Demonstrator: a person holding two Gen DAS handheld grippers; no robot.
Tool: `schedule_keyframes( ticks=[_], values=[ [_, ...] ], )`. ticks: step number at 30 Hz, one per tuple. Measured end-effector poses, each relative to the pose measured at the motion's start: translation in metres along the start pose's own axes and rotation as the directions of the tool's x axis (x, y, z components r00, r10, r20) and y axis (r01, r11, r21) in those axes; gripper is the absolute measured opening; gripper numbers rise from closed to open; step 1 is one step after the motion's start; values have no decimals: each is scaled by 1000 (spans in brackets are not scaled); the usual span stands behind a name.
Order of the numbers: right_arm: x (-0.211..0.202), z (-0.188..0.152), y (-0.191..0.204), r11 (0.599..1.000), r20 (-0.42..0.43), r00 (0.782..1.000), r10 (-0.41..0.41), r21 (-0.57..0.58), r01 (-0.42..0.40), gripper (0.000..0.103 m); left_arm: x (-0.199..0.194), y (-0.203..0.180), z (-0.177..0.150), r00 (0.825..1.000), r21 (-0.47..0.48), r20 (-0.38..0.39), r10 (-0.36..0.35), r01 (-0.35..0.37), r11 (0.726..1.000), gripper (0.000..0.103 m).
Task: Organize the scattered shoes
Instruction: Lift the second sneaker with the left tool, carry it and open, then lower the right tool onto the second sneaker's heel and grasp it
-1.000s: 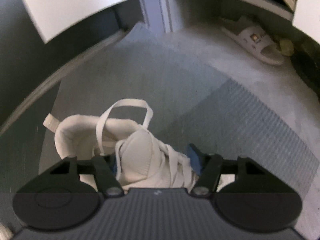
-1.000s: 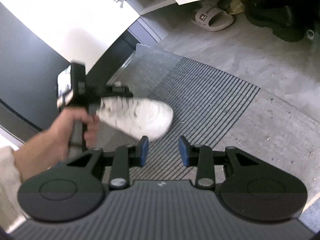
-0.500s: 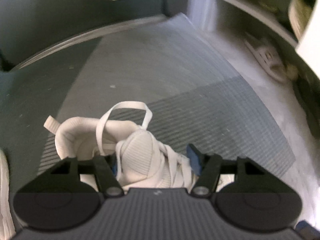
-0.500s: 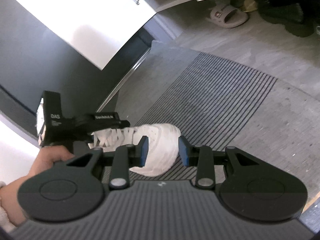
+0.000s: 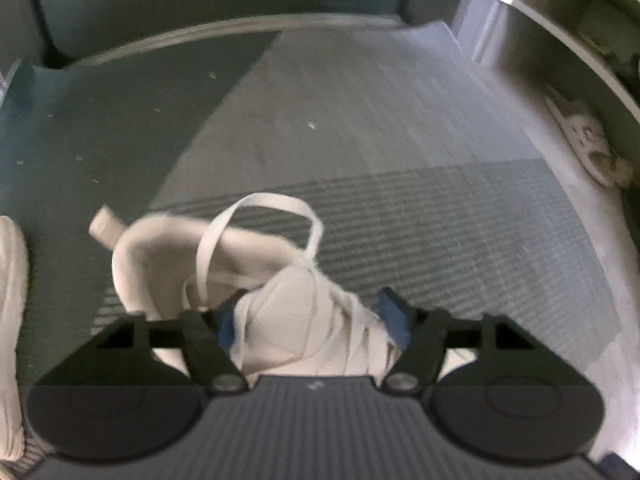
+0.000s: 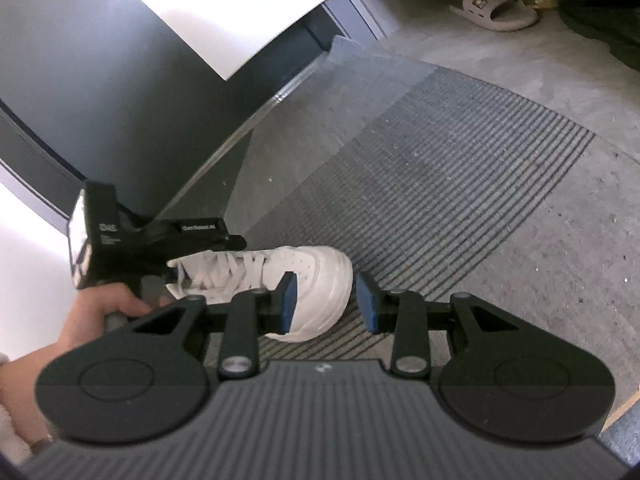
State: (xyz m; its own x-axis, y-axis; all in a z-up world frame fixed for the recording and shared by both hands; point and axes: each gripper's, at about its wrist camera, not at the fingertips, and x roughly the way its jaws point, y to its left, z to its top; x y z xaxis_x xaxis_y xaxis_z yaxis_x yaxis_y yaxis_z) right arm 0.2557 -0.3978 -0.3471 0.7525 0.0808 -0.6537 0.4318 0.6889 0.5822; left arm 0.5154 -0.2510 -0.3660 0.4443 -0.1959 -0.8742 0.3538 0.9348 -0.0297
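Note:
A white lace-up sneaker (image 5: pixel 296 320) sits between the fingers of my left gripper (image 5: pixel 310 324). Its jaws are opening, but the blue pads still lie against the sneaker's sides. In the right wrist view the same sneaker (image 6: pixel 312 272) rests toe-first on the ribbed grey mat (image 6: pixel 460 184), with the left gripper (image 6: pixel 208 256) over its laces and a hand (image 6: pixel 100 308) on the handle. My right gripper (image 6: pixel 327 304) hovers just in front of the toe, open, with nothing between its pads. A second white shoe (image 5: pixel 12 320) shows at the left edge.
A beige slipper (image 6: pixel 492 4) lies under the white cabinet at the back, beside dark shoes (image 6: pixel 608 12); the left wrist view shows that slipper (image 5: pixel 584 140) at its right. A dark door and metal threshold strip (image 6: pixel 248 120) border the mat on the left.
The left gripper swung the sneaker sideways along the mat toward the dark door, and a second white shoe came into view at its left. The right gripper drew up to the sneaker's toe.

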Motion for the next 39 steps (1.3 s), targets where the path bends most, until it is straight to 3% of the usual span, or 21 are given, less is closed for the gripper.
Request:
schedule_keyframes(
  ticks=[5,10,21,25,28,30,33,35,37,39],
  values=[
    [7,-5,6,1000,-15,1000,0,6,0,37,-17,2,-4,999,23,-13,-38,38,999,90],
    [7,-13,21,999,-22,999,23,-28,-23,37,-55,29,-22,996,-47,-1,-88,88,995,92],
    [5,-28,38,995,-60,998,33,-91,-39,37,-194,80,-116,987,-166,163,-2,29,986,101],
    [8,-29,53,990,-67,996,64,-124,-72,37,-205,88,-126,988,-160,150,36,-12,987,100],
    [14,-24,72,987,-98,993,62,-141,-76,37,-219,96,-132,979,-184,198,42,-5,983,100],
    [20,-13,91,984,-138,987,77,-147,-97,37,-231,111,-139,967,-225,252,23,36,974,100],
    [33,6,114,989,-192,979,67,-114,-90,37,-239,130,-148,957,-272,286,39,42,961,100],
    [49,24,131,996,-240,968,71,-33,-81,37,-241,143,-153,955,-307,293,54,41,951,100],
    [59,33,139,999,-263,964,46,10,-45,42,-242,160,-162,953,-359,297,56,58,931,100],
    [80,48,154,997,-296,955,-20,61,40,73,-243,177,-170,953,-418,298,60,74,906,100]
  ],
)
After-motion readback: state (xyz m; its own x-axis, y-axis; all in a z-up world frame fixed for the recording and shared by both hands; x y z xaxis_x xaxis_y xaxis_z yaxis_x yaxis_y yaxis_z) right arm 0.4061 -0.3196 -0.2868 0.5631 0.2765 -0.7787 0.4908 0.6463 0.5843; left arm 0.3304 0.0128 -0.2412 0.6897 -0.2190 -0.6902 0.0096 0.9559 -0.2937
